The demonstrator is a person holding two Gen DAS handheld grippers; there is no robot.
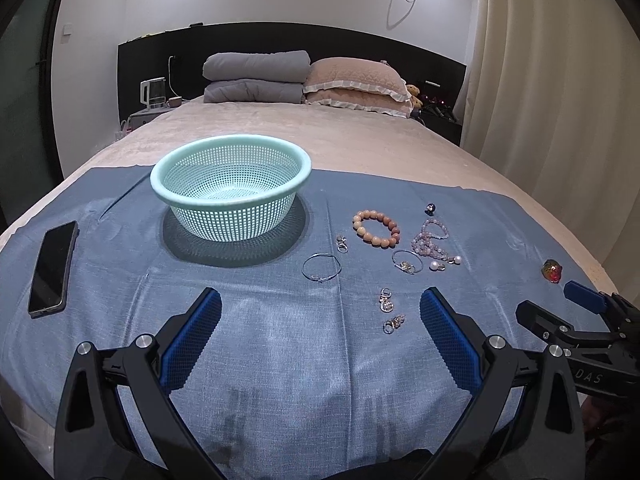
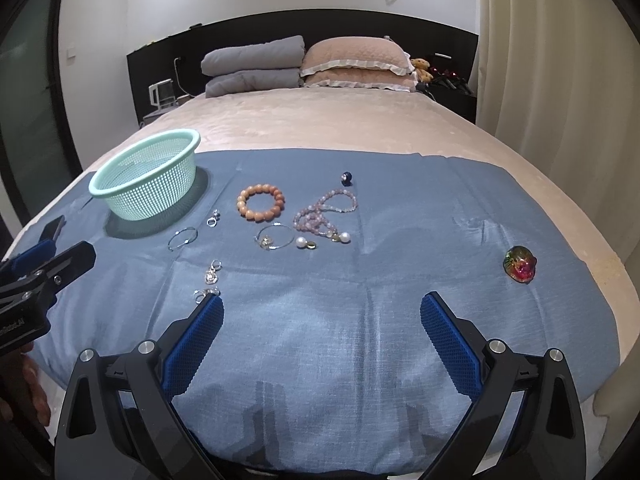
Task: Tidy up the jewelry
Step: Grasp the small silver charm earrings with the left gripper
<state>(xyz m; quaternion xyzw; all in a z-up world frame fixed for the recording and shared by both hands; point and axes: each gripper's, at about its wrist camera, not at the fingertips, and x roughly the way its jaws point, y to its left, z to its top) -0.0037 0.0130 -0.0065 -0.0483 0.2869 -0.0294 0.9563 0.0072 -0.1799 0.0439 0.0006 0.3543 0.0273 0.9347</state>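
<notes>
Basket (image 1: 231,184) empty; jewelry on cloth (image 1: 280,340).

Matt woven blue cloth (image 2: 400,340); perforated mint plastic basket (image 1: 231,164); glossy bead bracelet (image 2: 261,203); shiny metal bangle (image 1: 321,267); glassy iridescent charm (image 2: 520,263); glossy black phone (image 1: 53,267).

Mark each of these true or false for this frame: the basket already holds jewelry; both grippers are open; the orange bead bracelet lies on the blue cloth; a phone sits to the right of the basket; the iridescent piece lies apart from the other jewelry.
1. The basket holds jewelry. False: nothing shows inside it.
2. The left gripper and right gripper are both open. True.
3. The orange bead bracelet lies on the blue cloth. True.
4. The phone sits right of the basket. False: it lies to its left.
5. The iridescent piece lies apart from the other jewelry. True.
</notes>
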